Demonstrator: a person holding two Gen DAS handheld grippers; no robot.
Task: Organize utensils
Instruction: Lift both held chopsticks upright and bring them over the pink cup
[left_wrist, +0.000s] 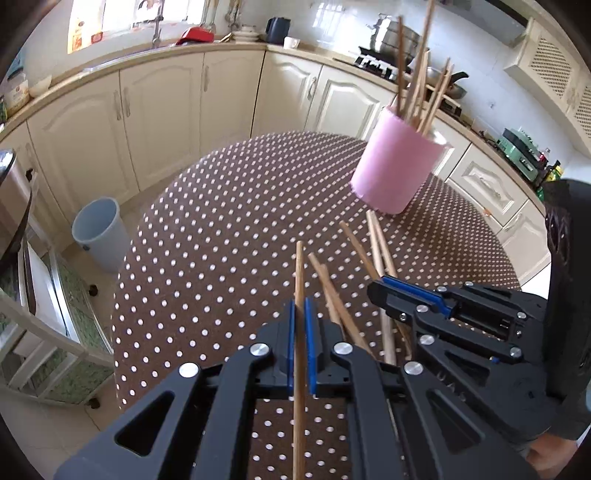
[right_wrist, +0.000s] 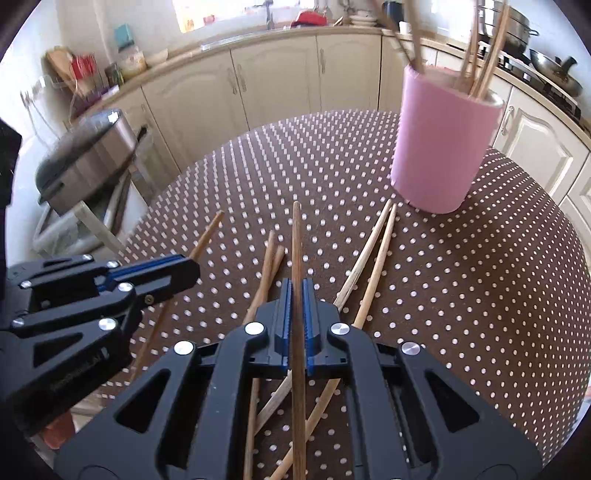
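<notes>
A chopstick (left_wrist: 300, 295) is clamped in the jaws of the left gripper (left_wrist: 301, 314), short of the pink holder (left_wrist: 397, 166) on the dotted desk (left_wrist: 221, 229). Another chopstick (right_wrist: 296, 266) is pinched the same way by the right gripper (right_wrist: 296, 295). Loose chopsticks (right_wrist: 373, 258) lie between the grippers and the holder, which already carries several upright. The sticks are judged light, stiff and smooth, so they are best taken near mid-length to prevent swivelling.
</notes>
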